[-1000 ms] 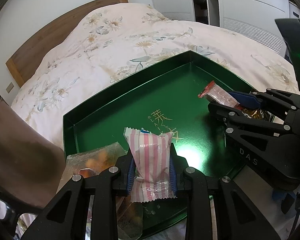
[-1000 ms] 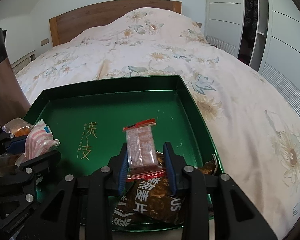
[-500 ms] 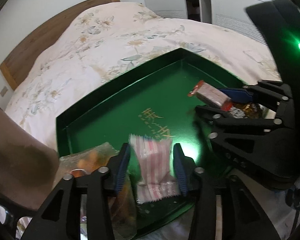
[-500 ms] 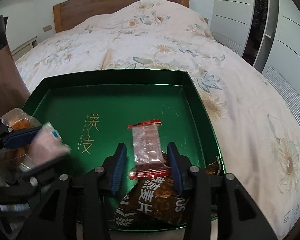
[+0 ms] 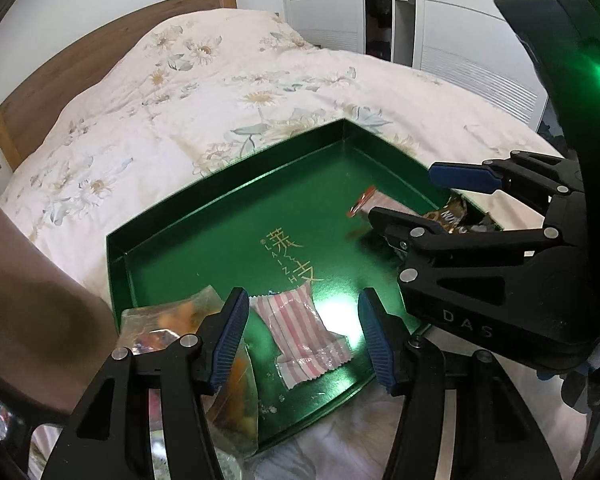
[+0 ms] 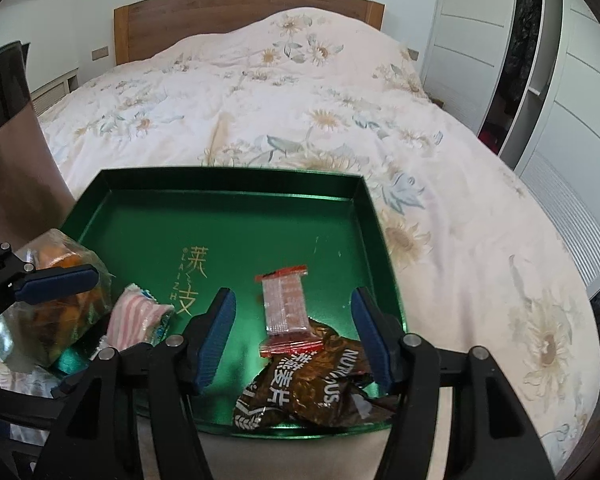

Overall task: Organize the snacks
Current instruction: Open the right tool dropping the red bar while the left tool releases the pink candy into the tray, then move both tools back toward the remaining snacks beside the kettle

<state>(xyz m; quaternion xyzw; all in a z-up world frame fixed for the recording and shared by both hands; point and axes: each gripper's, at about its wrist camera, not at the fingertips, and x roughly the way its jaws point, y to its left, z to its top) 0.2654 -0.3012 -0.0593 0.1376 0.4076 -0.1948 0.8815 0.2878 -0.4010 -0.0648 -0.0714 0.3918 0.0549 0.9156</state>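
Note:
A green tray (image 5: 228, 184) (image 6: 228, 172) with gold lettering lies on the bed. In the left wrist view a pink-striped snack (image 5: 304, 328) lies flat on the tray floor. My left gripper (image 5: 302, 336) straddles it, jaws opening, and the pads stand clear of the wrapper. In the right wrist view a clear red-ended snack (image 6: 284, 308) rests partly on a brown packet (image 6: 312, 384) at the tray's near edge. My right gripper (image 6: 294, 332) hangs over them, jaws opening wide and touching neither. The pink-striped snack (image 6: 136, 320) shows at the left there.
A clear bag of orange snacks (image 5: 172, 320) (image 6: 60, 300) lies over the tray's near left corner. The floral quilt (image 6: 300, 100) stretches back to a wooden headboard (image 6: 240, 8). White wardrobes (image 6: 560, 80) stand at the right. A brown surface (image 5: 32, 312) rises at the left.
Both grippers have opened and let go of their snacks. The pink-striped one dropped flat onto the tray. The red-ended one settled on the brown packet, and the right gripper rose a little.

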